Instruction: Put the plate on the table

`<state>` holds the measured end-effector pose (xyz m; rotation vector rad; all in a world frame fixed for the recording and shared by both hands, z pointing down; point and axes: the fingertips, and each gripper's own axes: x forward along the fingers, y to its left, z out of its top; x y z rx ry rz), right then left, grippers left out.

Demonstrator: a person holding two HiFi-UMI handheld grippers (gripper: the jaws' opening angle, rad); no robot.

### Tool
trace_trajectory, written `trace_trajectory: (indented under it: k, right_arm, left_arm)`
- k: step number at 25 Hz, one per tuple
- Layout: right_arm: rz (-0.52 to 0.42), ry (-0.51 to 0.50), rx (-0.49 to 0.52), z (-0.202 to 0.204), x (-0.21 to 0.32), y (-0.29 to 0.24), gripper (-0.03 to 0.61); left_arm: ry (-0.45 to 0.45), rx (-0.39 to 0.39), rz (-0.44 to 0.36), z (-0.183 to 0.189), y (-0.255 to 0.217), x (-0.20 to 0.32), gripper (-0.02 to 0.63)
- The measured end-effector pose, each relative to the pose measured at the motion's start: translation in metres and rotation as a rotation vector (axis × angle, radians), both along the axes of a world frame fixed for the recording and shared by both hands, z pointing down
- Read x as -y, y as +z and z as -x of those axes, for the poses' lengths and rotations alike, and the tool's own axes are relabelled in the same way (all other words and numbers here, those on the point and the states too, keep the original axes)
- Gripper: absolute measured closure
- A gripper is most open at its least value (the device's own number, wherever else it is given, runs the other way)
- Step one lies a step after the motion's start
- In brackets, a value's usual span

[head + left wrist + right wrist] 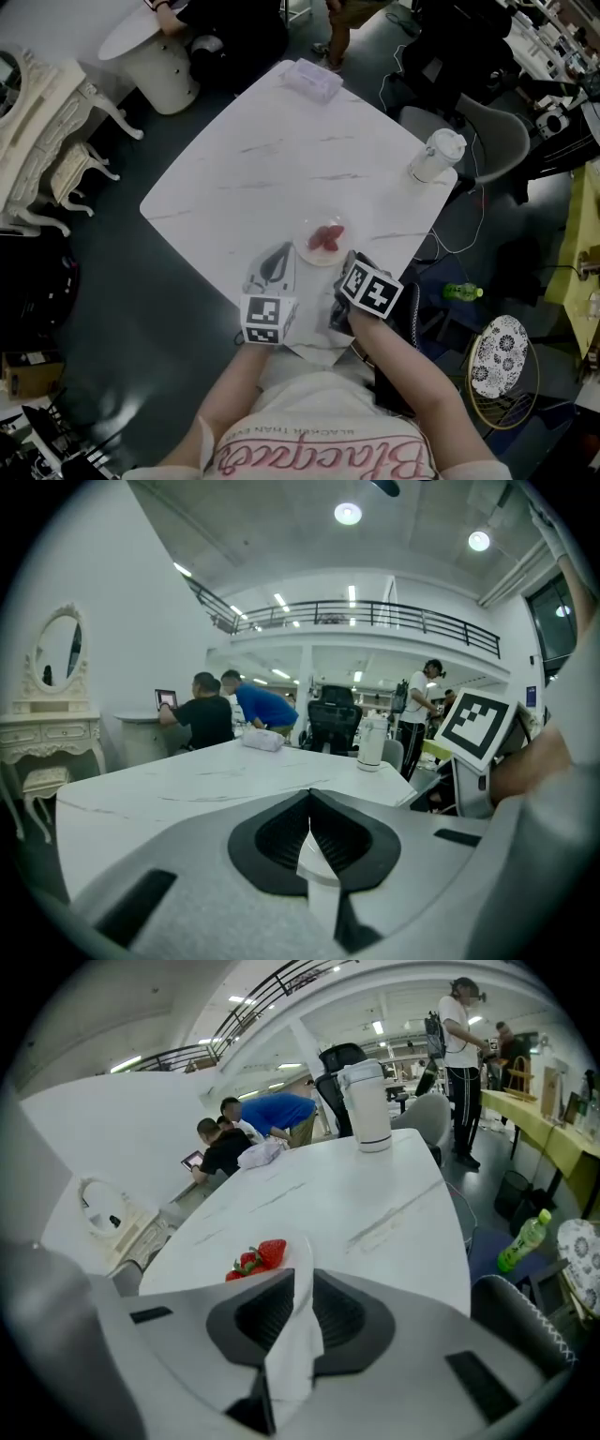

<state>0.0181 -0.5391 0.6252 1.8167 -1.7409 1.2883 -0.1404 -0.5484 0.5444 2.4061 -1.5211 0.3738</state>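
A small white plate [314, 255] with red strawberries [326, 238] sits at the near corner of the white marble table [281, 159]. Whether it rests on the top or hangs just over it is unclear. My right gripper [347, 266] is shut on the plate's near right rim. In the right gripper view the rim [300, 1255] runs up from the jaws of my right gripper [298, 1290], with the strawberries [258, 1258] just left. My left gripper [282, 255] is at the plate's left edge. In the left gripper view my left gripper [309, 822] is shut on a thin white rim piece [317, 855], and the rest of the plate is hidden.
A white lidded tumbler [434, 155] stands at the table's right corner, and a clear plastic packet [312, 80] lies at the far corner. A grey chair [497, 131] and a green bottle [462, 292] on the floor are to the right. A white dresser [47, 131] stands at left. People sit beyond the far edge.
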Motion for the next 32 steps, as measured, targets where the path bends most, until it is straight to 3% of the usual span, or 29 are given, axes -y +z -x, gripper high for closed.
trace_trajectory:
  k: [6,12,15,22,25,32]
  right_arm:
    - [-0.088,-0.057,0.085,0.004,-0.013,-0.051,0.552]
    - [-0.281,-0.216,0.108,0.022,-0.021,-0.099,0.563]
    - [-0.425,-0.298,0.041,0.03,-0.023,-0.129,0.565]
    - [-0.765,-0.433,-0.238,0.039,-0.031,-0.196,0.565]
    - [-0.841,-0.463,-0.308,0.039,-0.034,-0.212,0.565]
    - [-0.906,-0.538,-0.304,0.052,-0.046,-0.22,0.565]
  left_arm:
    - [0.036,-0.028,-0.06,-0.014,-0.025,-0.016,0.611]
    - [0.071,-0.031,-0.122,-0.031,-0.051,-0.03,0.611]
    - [0.084,-0.03,-0.162,-0.037,-0.068,-0.037,0.611]
    - [0.093,-0.033,-0.26,-0.043,-0.102,-0.047,0.611]
    - [0.099,-0.043,-0.286,-0.045,-0.11,-0.052,0.611]
    - [0.084,-0.085,-0.327,-0.048,-0.128,-0.055,0.611]
